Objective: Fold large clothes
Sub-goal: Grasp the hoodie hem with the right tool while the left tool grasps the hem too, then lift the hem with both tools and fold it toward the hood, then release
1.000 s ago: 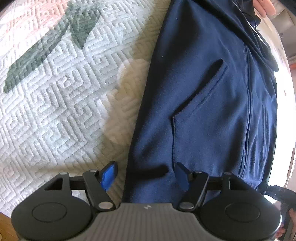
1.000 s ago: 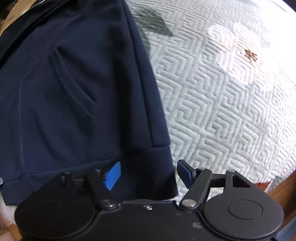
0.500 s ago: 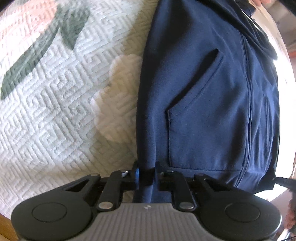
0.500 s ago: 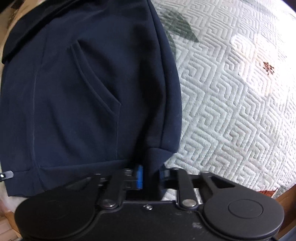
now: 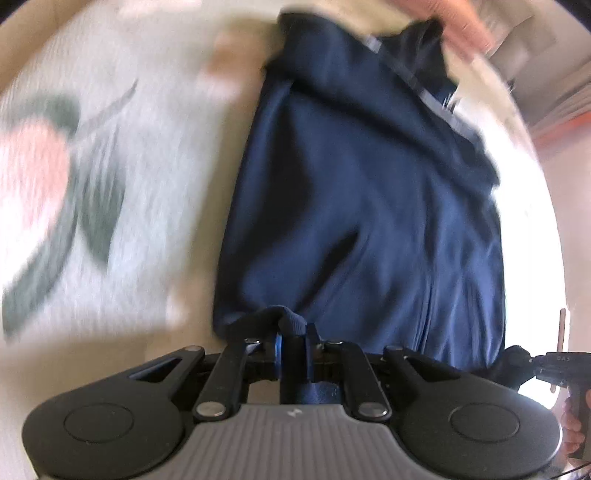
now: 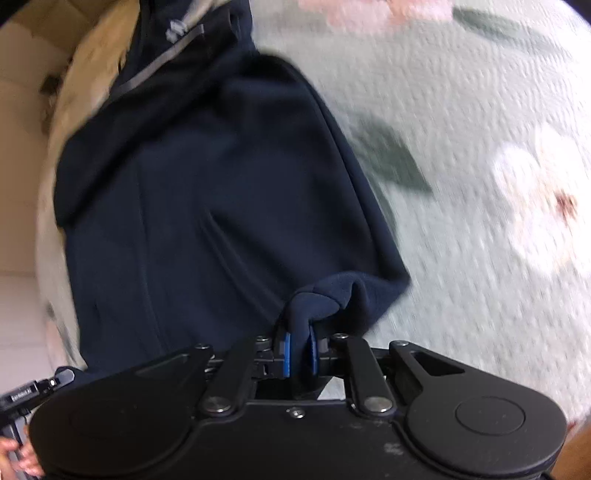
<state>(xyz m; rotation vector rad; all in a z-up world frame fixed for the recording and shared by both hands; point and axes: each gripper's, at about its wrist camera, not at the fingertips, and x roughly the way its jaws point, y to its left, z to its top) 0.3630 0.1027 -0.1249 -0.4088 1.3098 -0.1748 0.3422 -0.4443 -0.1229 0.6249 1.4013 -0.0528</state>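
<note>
A navy blue zip hoodie (image 5: 362, 192) lies on a bed with a pale quilted floral cover (image 5: 110, 184). My left gripper (image 5: 293, 339) is shut on the hoodie's bottom hem at one corner, and the cloth bunches over the fingers. My right gripper (image 6: 299, 350) is shut on the other hem corner of the hoodie (image 6: 207, 192), lifted off the cover. The hood end with a grey zip strip (image 6: 162, 59) lies at the far side. Both views are blurred by motion.
The quilted cover (image 6: 480, 166) spreads to the right of the hoodie in the right wrist view. The other gripper's handle and hand show at the frame edges (image 5: 561, 369) (image 6: 22, 398). A person's hand (image 5: 461, 26) shows at the far end.
A second ago both grippers were open over the hem. They closed on the hem corners, and now both have lifted the hem and move it toward the hood end.
</note>
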